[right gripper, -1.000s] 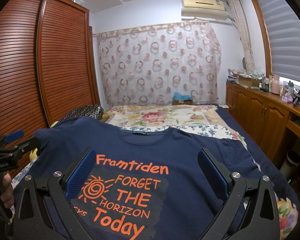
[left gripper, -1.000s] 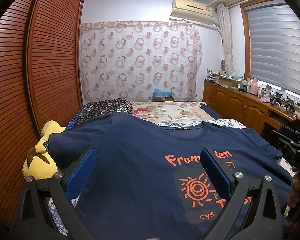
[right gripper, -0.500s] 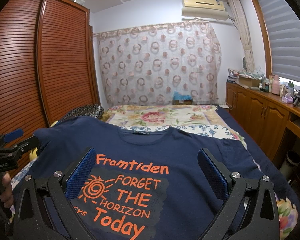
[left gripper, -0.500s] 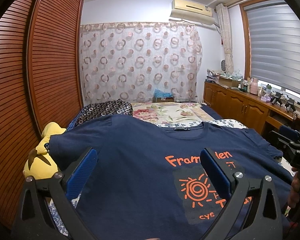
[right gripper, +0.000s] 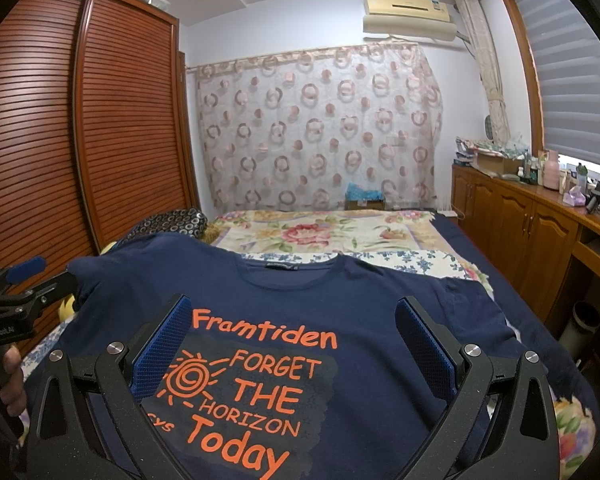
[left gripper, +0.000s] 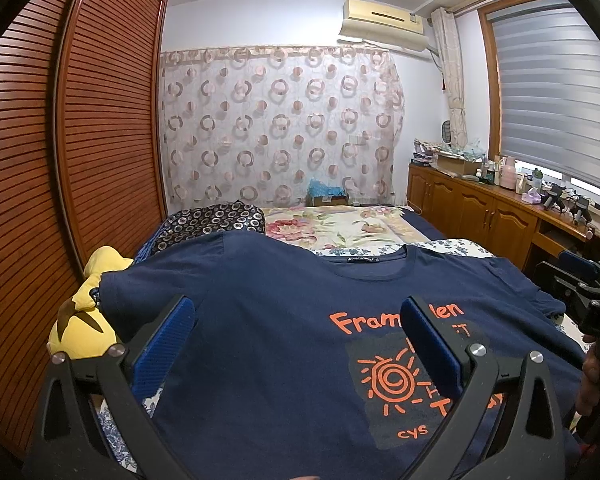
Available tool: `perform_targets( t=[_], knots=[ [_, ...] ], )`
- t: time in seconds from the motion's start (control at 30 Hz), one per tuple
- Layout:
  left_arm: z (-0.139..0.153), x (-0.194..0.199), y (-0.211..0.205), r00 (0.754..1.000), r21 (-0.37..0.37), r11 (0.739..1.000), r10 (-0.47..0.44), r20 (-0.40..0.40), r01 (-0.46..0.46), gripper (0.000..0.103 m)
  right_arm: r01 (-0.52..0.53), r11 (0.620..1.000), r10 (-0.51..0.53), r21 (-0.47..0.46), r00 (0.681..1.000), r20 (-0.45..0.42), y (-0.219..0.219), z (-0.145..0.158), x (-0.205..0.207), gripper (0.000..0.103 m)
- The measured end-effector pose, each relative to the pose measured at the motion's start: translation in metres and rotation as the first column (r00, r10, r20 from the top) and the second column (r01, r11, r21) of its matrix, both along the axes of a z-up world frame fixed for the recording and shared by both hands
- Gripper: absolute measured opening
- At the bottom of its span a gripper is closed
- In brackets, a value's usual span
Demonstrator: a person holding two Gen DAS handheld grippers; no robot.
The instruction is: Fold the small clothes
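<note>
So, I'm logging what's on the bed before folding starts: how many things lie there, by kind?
T-shirts: 1, the navy T-shirt spread flat, print up
Yellow soft toys: 1, the soft toy at the left edge
Dark ring-patterned pillows: 1, the pillow
Total: 3
Both hand-held grippers, left hand-held gripper and right hand-held gripper, are open.

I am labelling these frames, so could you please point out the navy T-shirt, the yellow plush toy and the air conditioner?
navy T-shirt (right gripper: pixel 364 292): right wrist view, chest below the collar.
yellow plush toy (left gripper: pixel 85 330): left wrist view, its body.
air conditioner (left gripper: pixel 382 24): left wrist view, front panel.
</note>
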State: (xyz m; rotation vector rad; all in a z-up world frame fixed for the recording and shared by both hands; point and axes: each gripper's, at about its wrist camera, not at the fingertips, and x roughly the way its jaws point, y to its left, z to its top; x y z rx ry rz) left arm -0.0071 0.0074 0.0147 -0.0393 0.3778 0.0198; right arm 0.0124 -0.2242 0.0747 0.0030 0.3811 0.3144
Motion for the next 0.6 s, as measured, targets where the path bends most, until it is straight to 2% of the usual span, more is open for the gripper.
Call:
perform_targets(
  t=[0.6],
  knots=[
    [0.0029,-0.0020,-0.0027,1.000,0.006,1.000,0.001,0.005,-0.001,0.103,0.000,1.000,0.000,0.000,1.000,0.002,0.0001,-0.0001,-0.0009,0.103]
  ],
)
